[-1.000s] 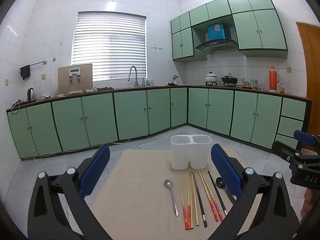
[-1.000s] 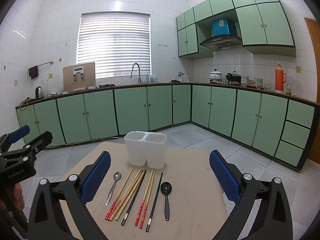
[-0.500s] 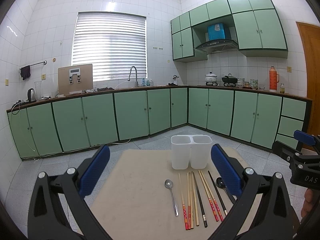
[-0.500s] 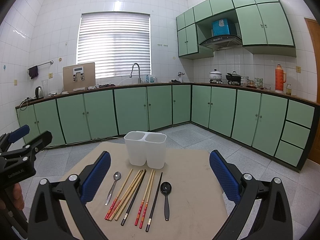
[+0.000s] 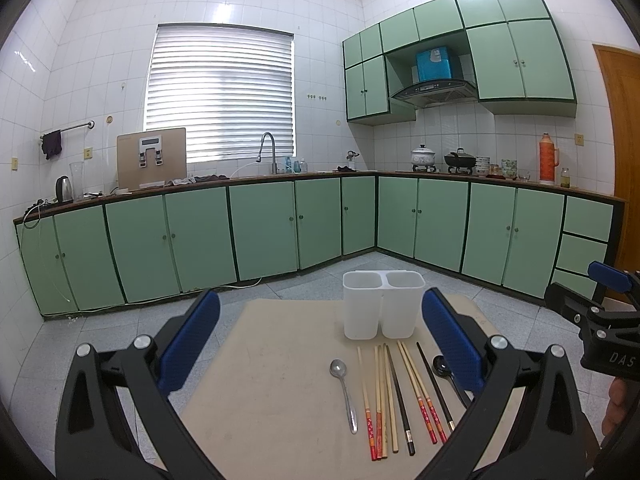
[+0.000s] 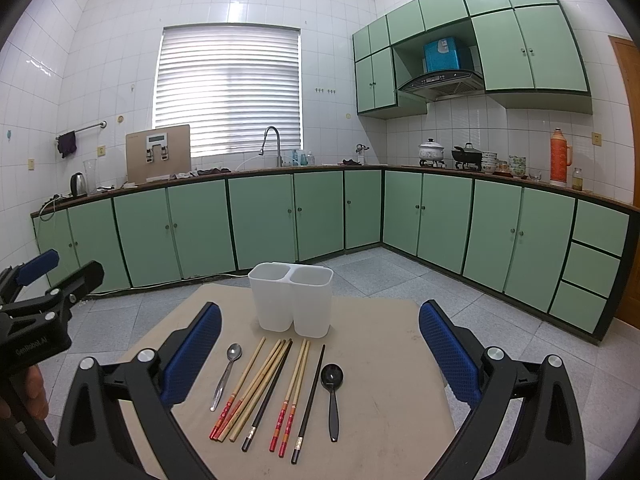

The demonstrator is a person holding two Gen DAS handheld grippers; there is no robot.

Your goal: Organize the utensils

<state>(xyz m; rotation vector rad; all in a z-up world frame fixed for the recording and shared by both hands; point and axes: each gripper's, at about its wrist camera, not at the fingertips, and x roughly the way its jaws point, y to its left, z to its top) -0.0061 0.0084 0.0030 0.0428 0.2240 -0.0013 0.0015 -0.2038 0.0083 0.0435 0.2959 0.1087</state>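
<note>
One white two-compartment holder is standing at the far side of a beige table, both compartments showing nothing inside. In front of it, nine utensils are lying in a row: one silver spoon, one black spoon, two black chopsticks, two red-ended chopsticks and three bamboo chopsticks with orange-red ends, fanned close together.

The right wrist view is showing the black spoon whole, well apart from the blue pads. In the left wrist view the black spoon is partly hidden behind that gripper's right finger. Each view is also catching the other gripper at its edge, with a bit of the holding hand.

The left gripper is hovering above the near table edge, jaws spread wide, gripping nothing. The right gripper is hanging likewise over the utensil row, wide apart and holding nothing.
</note>
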